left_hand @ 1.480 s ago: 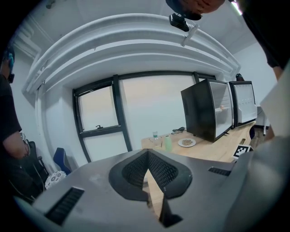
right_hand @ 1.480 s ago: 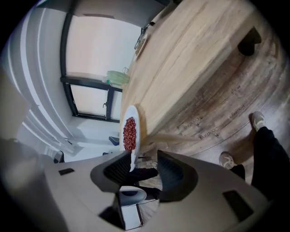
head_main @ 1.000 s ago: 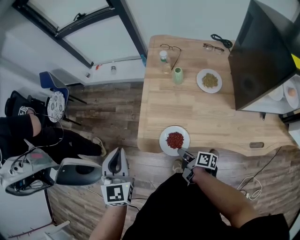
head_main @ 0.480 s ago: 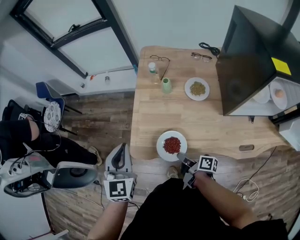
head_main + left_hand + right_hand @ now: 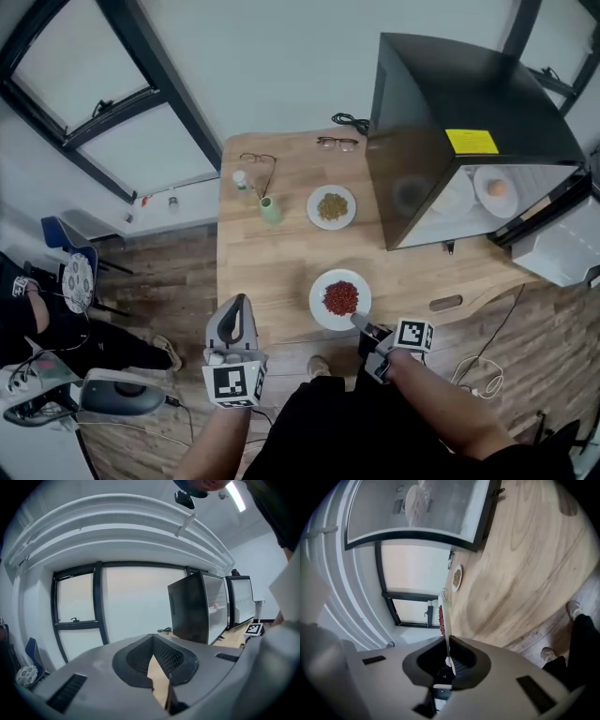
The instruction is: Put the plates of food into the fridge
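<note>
Head view: your right gripper [image 5: 362,323] has the plate of red food [image 5: 340,298] by its near rim, right at the front edge of the worktop [image 5: 272,272]. I can't tell whether it's clear of the wood. The plate of green-brown food [image 5: 332,207] waits further back beside the green cup [image 5: 270,210]. The fridge [image 5: 441,103] stands open, with one plate [image 5: 497,187] already on its shelf, so two look left to go. It's bare wood from here to the opening, but mind the fridge's dark near corner.

Left gripper view: your left gripper [image 5: 236,307] is spare, its jaws drawn together at the tips on nothing.

Right gripper view: the jaws are pinched tight on the rim, with the plate running edge-on away from you.
</note>
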A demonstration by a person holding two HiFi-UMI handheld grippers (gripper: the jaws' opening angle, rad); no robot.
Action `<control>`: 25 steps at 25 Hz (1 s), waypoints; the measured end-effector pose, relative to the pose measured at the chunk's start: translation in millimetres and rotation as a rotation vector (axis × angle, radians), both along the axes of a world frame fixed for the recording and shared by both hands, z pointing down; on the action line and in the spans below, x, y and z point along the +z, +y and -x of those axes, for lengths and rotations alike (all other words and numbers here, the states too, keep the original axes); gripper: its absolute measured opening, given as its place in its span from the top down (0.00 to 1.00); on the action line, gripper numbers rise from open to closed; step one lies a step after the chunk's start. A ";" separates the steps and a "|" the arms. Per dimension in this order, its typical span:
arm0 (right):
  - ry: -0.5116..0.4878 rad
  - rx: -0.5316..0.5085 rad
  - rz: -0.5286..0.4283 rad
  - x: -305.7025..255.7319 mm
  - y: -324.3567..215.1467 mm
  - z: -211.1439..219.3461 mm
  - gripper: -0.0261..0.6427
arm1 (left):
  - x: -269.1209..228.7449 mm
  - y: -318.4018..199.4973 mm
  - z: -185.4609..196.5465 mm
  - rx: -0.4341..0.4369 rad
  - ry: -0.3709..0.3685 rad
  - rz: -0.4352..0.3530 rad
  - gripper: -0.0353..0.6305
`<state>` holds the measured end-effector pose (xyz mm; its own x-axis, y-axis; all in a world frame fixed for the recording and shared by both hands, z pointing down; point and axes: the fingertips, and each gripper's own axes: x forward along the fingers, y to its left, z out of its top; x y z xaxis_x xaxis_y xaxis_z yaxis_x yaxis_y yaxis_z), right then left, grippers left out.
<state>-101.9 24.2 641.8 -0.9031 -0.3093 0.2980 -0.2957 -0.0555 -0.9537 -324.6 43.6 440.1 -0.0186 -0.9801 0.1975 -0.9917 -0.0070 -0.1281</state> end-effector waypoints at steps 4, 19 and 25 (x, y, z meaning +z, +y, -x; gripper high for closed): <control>0.023 0.034 -0.022 -11.3 -19.0 -43.7 0.91 | -4.1 -27.5 -36.9 0.039 0.015 -0.017 0.94; 0.003 0.042 -0.083 -39.9 -84.3 -178.2 0.91 | -16.5 -124.1 -169.2 0.113 0.023 -0.064 0.94; 0.011 0.046 -0.050 -34.7 -113.6 -211.1 0.91 | -14.8 -150.5 -194.3 0.074 0.029 -0.062 0.94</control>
